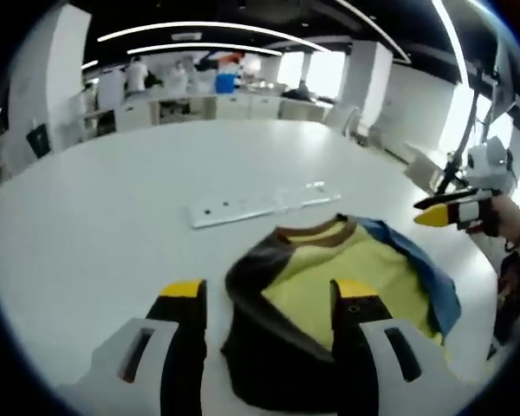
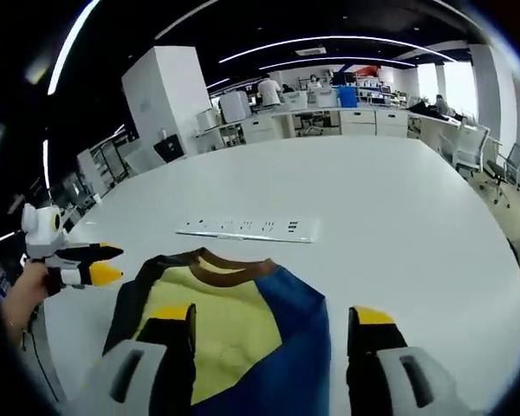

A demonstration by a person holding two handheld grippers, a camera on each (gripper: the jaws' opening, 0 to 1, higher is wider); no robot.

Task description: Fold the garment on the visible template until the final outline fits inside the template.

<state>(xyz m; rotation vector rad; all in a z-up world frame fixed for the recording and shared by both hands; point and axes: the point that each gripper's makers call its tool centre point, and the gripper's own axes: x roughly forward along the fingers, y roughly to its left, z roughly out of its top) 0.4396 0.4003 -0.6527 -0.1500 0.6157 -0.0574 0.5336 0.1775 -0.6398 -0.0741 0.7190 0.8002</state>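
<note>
Here garment (image 1: 329,295) under open left tongs (image 1: 269,299).

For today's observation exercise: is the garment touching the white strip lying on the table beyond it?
Apart. In the right gripper view, bare table separates the garment collar from the white strip.

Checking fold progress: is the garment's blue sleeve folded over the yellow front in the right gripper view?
Yes, the blue sleeve lies folded across the garment, covering part of its yellow front.
</note>
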